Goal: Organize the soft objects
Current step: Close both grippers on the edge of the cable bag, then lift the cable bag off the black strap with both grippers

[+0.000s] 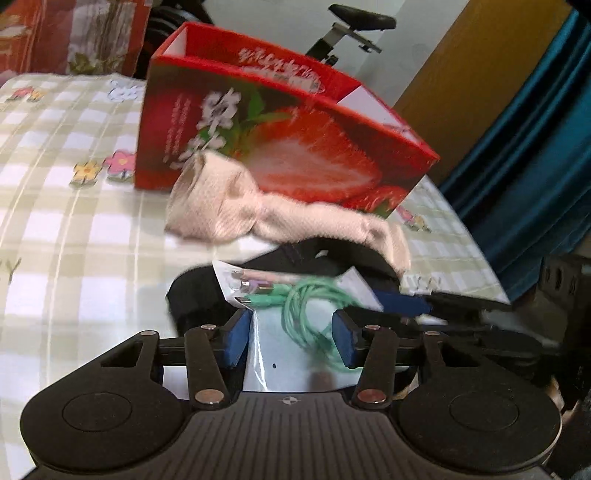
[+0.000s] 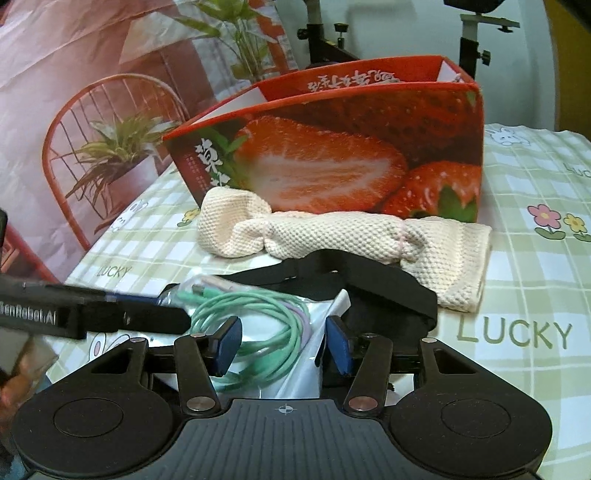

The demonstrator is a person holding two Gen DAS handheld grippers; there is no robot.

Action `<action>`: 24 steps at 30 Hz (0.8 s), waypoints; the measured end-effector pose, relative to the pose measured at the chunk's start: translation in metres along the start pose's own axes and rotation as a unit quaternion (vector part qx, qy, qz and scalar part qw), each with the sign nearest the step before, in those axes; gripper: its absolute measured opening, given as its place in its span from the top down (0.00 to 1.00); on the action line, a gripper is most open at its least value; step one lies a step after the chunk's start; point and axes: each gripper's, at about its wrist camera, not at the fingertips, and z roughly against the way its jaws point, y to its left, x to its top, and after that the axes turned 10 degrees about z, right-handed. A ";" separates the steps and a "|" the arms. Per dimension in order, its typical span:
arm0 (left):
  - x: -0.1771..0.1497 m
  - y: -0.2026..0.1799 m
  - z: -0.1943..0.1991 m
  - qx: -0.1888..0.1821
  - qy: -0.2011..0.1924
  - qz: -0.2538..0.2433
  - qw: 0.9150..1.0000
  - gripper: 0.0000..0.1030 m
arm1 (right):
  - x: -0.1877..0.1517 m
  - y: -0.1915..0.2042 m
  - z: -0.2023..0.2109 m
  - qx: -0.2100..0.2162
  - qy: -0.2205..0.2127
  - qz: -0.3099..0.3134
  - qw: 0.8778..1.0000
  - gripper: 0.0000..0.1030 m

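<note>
A cream knitted cloth [image 2: 332, 236] lies on the checked tablecloth against the front of a red strawberry box [image 2: 332, 147]. A black strap item [image 2: 373, 284] lies in front of it. A clear bag with green and lilac cables [image 2: 258, 317] lies nearest me. My right gripper [image 2: 282, 345] is open, its blue pads either side of the bag. My left gripper [image 1: 291, 339] is open over the same bag [image 1: 295, 295]; the cloth [image 1: 266, 210], the black item [image 1: 207, 295] and the box [image 1: 288, 140] lie beyond. The left gripper's fingers [image 2: 110, 314] enter the right wrist view from the left.
The checked tablecloth [image 2: 517, 295] spreads right of the items. A printed backdrop [image 2: 92, 110] stands along the left edge. Metal stands [image 2: 472, 33] rise behind the box. A blue curtain [image 1: 535, 147] hangs past the table's right edge.
</note>
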 end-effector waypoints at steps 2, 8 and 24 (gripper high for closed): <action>-0.005 0.006 -0.003 0.009 0.004 0.011 1.000 0.53 | -0.001 0.000 -0.002 -0.001 0.000 0.002 1.000 0.52; -0.006 0.008 -0.008 0.012 0.002 0.007 1.000 0.52 | -0.004 -0.003 0.000 -0.005 0.004 -0.006 1.000 0.52; -0.011 0.014 -0.013 0.001 -0.005 0.018 1.000 0.51 | -0.010 -0.004 -0.001 0.001 0.002 -0.015 1.000 0.51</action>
